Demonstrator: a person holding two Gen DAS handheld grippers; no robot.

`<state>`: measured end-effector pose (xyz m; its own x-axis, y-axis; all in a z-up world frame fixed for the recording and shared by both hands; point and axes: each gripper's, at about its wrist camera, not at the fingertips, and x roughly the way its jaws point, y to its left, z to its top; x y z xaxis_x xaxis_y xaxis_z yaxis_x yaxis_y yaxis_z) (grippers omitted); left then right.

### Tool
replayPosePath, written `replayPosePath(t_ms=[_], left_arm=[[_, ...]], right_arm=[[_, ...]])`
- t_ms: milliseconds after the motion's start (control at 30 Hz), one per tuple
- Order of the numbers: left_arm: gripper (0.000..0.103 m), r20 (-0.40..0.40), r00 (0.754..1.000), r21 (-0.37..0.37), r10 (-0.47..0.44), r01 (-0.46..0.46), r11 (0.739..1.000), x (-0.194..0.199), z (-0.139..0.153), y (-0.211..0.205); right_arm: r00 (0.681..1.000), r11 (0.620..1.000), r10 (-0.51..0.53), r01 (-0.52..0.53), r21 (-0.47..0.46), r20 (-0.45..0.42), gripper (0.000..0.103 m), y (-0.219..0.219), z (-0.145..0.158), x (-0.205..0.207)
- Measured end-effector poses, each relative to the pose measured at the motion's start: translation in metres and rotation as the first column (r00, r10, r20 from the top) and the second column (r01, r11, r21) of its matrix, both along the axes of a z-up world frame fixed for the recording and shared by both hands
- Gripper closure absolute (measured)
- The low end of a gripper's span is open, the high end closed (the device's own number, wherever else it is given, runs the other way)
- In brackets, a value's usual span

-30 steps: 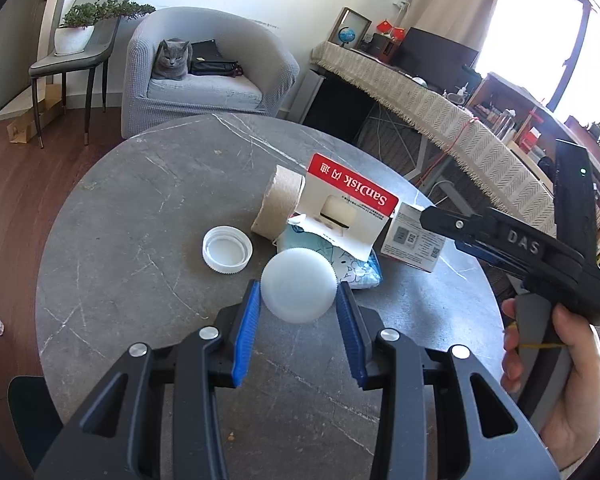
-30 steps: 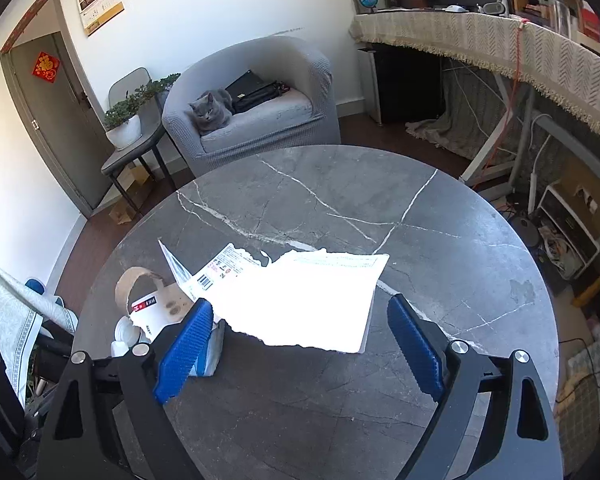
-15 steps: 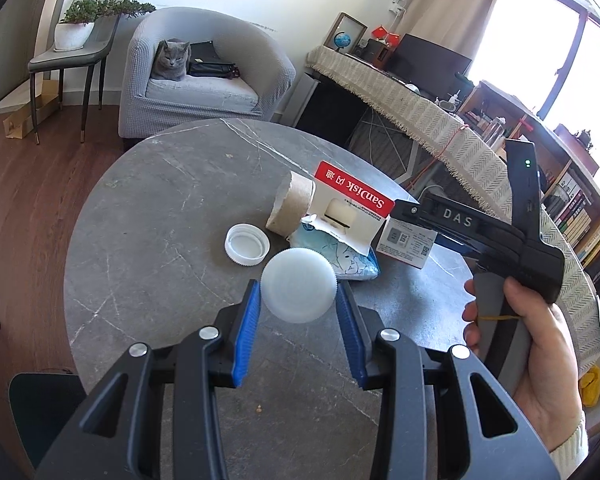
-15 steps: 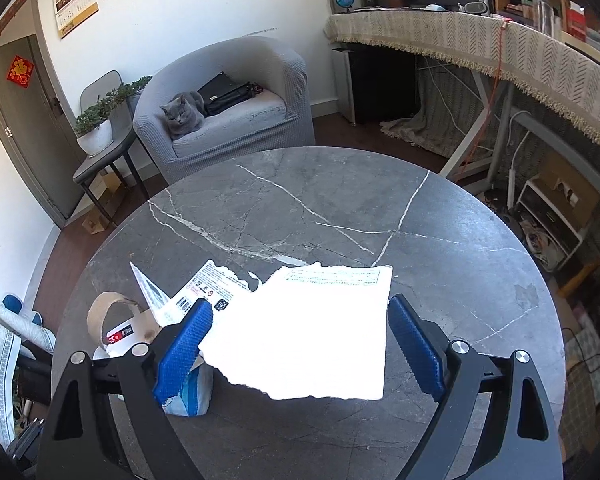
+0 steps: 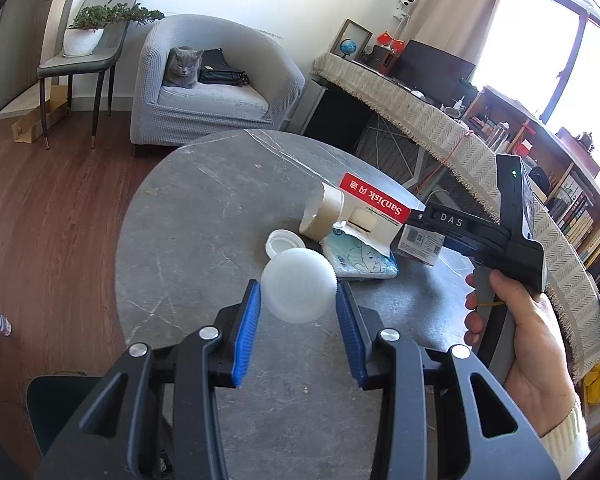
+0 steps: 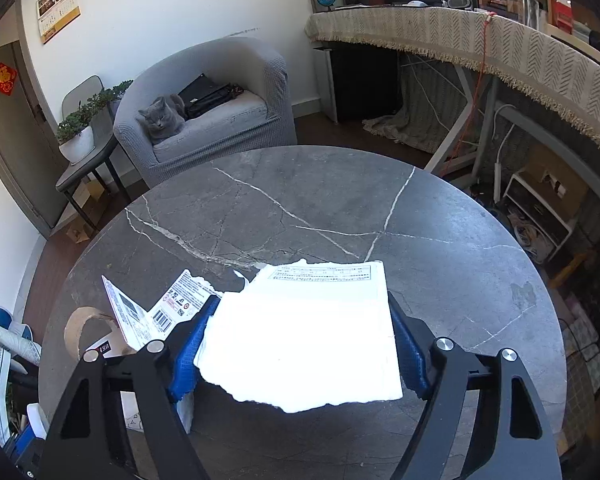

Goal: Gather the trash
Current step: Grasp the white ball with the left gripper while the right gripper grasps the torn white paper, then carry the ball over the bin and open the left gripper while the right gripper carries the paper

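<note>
My left gripper (image 5: 298, 304) is shut on a round translucent white lid (image 5: 299, 286), held above the grey marble table (image 5: 204, 216). My right gripper (image 6: 300, 344) is shut on a torn white box (image 6: 304, 332) and holds it above the table (image 6: 420, 248); the gripper body also shows in the left wrist view (image 5: 496, 236). On the table lie a white bottle cap (image 5: 285, 243), a cardboard roll (image 5: 323, 216), a red-and-white SanDisk card (image 5: 374, 210) and a tissue pack (image 5: 360, 256).
A grey armchair (image 5: 216, 92) with a cat (image 5: 183, 68) stands beyond the table. A chair with a potted plant (image 5: 96, 32) is at the far left. A cloth-covered desk (image 6: 480, 40) runs along the right. Wood floor surrounds the table.
Both grippers have risen and pulled back from the table, each still holding its item. The right gripper has closed in on the torn white box.
</note>
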<state>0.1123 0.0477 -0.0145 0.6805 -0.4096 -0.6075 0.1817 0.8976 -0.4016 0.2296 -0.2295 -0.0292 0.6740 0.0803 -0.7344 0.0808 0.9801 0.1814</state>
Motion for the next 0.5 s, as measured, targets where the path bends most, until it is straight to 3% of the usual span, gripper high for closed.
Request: replayPosePath(t_ms=[500], left_arm=[[0.062,0.002,0.999,0.014,0.053,-0.053,0.998,-0.025,0.01,0.019]], right_arm=[[0.995,0.998,0.055,-0.055,-0.009,0.08,0.024,0.01,0.03,-0.035]])
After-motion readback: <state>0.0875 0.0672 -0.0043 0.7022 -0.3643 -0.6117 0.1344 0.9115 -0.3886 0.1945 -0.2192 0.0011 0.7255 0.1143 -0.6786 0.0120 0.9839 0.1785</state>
